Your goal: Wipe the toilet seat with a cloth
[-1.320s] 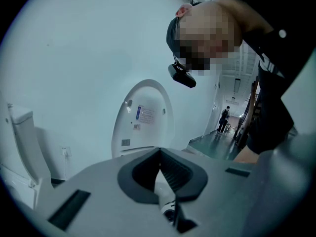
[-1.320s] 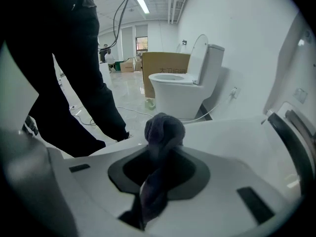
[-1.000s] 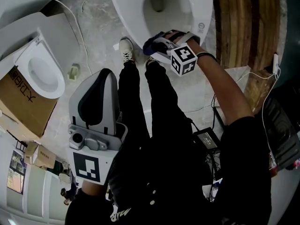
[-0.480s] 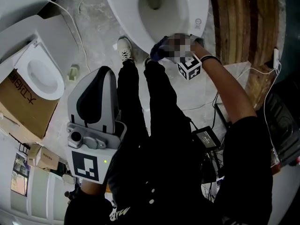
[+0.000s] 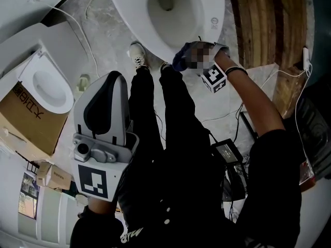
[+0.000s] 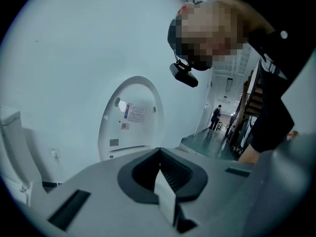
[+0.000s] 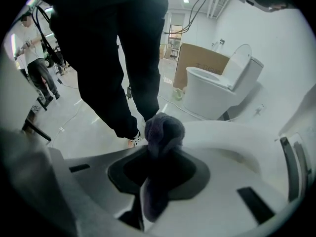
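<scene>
Right gripper (image 7: pixel 154 174): its jaws are squeezed tight on the cloth (image 7: pixel 163 130). A dark lump of cloth pokes out past the tips.
Left gripper (image 6: pixel 160 168): its jaws are closed together with nothing in them. It is held up by the person's body, well away from the toilet.
Cloth place: at the front edge of the seat (image 5: pixel 137 19), on the person's right side. It looks like it is touching the seat, but that is hard to tell.
Risk, dropping: the cloth may slip out and fall into the bowl (image 5: pixel 173 6). A hard rub could tug it loose, because the bowl is just beside it.
Risk, missed spots: the cloth is all bunched up, so only a little bit can rub. Parts of the seat may stay dirty.
Risk, scratching: the hard jaws are close behind the lump. If the gripper tips down too far, plastic may scrape the seat.
Risk, tripping: cords (image 5: pixel 235 120) lie on the floor by the person's feet. A step sideways could catch one.
</scene>
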The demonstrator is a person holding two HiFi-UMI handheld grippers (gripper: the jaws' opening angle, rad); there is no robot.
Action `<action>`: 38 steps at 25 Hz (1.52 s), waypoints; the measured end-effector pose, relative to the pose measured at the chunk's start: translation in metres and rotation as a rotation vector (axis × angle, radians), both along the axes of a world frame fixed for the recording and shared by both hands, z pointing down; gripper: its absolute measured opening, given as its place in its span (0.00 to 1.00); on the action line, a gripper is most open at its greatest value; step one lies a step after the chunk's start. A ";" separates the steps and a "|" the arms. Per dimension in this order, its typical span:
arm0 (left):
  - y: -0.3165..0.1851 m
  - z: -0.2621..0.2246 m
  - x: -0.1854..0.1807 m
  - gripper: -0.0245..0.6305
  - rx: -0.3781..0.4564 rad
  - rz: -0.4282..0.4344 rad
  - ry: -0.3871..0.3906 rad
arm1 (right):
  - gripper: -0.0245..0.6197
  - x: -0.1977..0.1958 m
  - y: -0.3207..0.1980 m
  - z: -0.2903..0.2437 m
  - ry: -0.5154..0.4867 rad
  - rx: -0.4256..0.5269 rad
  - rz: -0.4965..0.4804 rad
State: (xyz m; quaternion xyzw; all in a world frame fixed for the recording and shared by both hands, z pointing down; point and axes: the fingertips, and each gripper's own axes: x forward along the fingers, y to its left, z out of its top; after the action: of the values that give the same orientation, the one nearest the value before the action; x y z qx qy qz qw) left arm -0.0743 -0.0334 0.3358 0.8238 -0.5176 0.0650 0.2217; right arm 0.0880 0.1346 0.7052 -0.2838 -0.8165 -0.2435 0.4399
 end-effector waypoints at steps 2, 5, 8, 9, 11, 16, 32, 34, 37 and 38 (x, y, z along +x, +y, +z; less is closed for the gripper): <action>-0.001 -0.001 0.005 0.05 0.000 0.009 0.002 | 0.17 0.004 0.000 -0.001 -0.006 0.024 -0.008; -0.002 -0.002 0.012 0.05 0.001 0.023 0.003 | 0.17 0.013 0.003 -0.002 -0.006 0.044 -0.024; -0.002 -0.003 0.018 0.05 0.003 0.034 0.004 | 0.17 0.024 0.006 -0.003 0.002 0.059 -0.037; -0.003 -0.004 0.020 0.05 0.003 0.038 0.005 | 0.17 0.027 0.007 -0.003 0.005 0.065 -0.038; -0.004 -0.005 0.025 0.05 0.004 0.046 0.006 | 0.17 0.033 0.006 -0.003 0.009 0.076 -0.029; -0.004 -0.007 0.038 0.05 0.008 0.073 0.007 | 0.17 0.048 0.000 -0.002 0.021 0.092 0.045; -0.007 -0.007 0.065 0.05 0.002 0.118 0.017 | 0.17 0.090 -0.047 0.005 0.089 0.109 0.349; -0.008 -0.007 0.065 0.05 0.000 0.118 0.016 | 0.17 0.092 -0.056 0.006 0.095 0.111 0.389; -0.010 -0.007 0.063 0.05 0.001 0.117 0.016 | 0.17 0.093 -0.069 0.007 0.105 0.112 0.440; -0.010 -0.006 0.062 0.05 0.001 0.114 0.016 | 0.17 0.093 -0.075 0.008 0.108 0.113 0.461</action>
State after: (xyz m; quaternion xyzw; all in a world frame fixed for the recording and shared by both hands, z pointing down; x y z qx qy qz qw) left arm -0.0124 -0.0438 0.3298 0.8527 -0.4680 0.0705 0.2213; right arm 0.1809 0.0594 0.7129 -0.0777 -0.8200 -0.1664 0.5421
